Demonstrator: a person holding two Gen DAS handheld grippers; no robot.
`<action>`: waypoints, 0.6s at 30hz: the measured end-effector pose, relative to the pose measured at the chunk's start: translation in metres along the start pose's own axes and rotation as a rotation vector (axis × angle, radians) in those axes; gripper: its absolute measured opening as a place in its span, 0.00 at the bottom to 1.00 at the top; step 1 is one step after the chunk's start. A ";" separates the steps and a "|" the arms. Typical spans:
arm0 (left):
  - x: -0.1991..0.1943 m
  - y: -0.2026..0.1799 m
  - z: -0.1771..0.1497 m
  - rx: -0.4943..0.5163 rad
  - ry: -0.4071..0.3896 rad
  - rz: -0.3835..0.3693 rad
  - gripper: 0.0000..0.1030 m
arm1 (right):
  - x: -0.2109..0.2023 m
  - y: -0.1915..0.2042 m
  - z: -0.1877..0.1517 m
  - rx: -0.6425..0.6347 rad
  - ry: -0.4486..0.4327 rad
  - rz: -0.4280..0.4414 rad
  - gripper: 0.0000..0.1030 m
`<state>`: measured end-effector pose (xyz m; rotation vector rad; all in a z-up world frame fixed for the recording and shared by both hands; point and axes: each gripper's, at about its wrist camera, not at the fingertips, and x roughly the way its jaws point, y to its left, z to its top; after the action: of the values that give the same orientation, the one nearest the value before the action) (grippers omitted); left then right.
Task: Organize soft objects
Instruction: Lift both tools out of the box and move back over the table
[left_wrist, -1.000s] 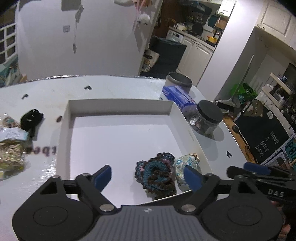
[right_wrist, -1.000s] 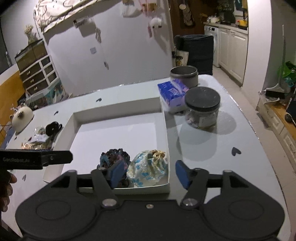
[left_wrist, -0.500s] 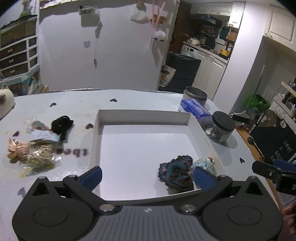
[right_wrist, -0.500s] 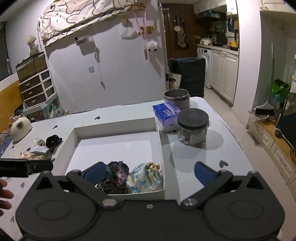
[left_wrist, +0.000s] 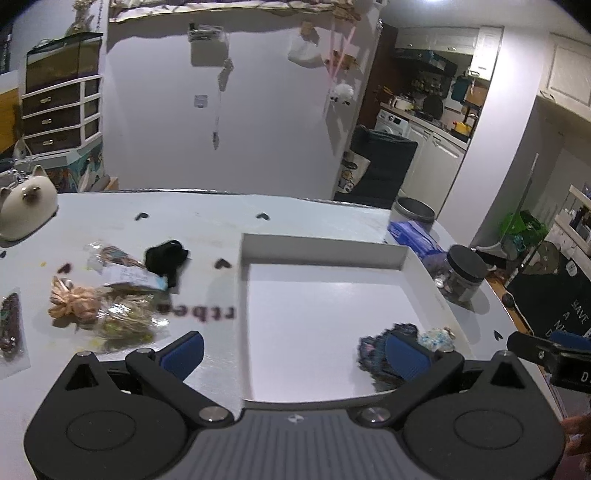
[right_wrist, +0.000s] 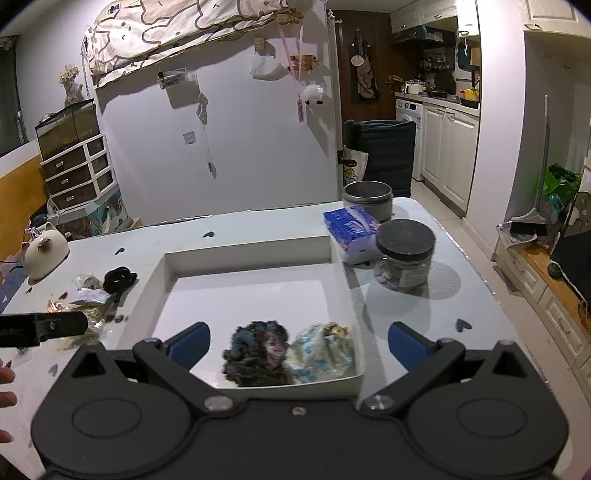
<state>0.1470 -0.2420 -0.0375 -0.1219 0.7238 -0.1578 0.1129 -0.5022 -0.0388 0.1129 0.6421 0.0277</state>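
Observation:
A white open box (left_wrist: 325, 249) (right_wrist: 251, 249) sits on the table. In its near right corner lie a dark crocheted piece (right_wrist: 256, 350) (left_wrist: 371, 352) and a blue-white drawstring pouch (right_wrist: 321, 350) (left_wrist: 437, 338). My left gripper (left_wrist: 295, 354) is open and empty, above the box's near left edge. My right gripper (right_wrist: 299, 341) is open and empty, above the two pieces in the box. Left of the box lie a black scrunchie (left_wrist: 166, 256) (right_wrist: 118, 278), a peach fabric bow (left_wrist: 72, 304) and crinkly packets (left_wrist: 125, 317).
A dark-lidded jar (right_wrist: 404, 254), a blue tissue pack (right_wrist: 351, 225) and a grey tin (right_wrist: 367, 197) stand right of the box. A cat-shaped white figure (left_wrist: 26, 212) sits at the far left. The table edge runs along the right side.
Both grippers have pulled back and risen from the box corner, and both have opened wider. The left view has swung left, bringing the loose items into view.

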 end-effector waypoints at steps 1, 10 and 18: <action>-0.002 0.006 0.001 -0.002 -0.005 0.002 1.00 | 0.001 0.005 0.000 0.000 0.000 0.002 1.00; -0.012 0.077 0.021 0.004 -0.028 0.016 1.00 | 0.012 0.071 0.006 0.009 -0.011 0.002 1.00; -0.019 0.149 0.038 -0.004 -0.052 0.051 1.00 | 0.029 0.138 0.011 0.006 -0.014 0.010 1.00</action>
<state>0.1740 -0.0906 -0.0215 -0.1106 0.6752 -0.1038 0.1441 -0.3640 -0.0316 0.1221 0.6277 0.0342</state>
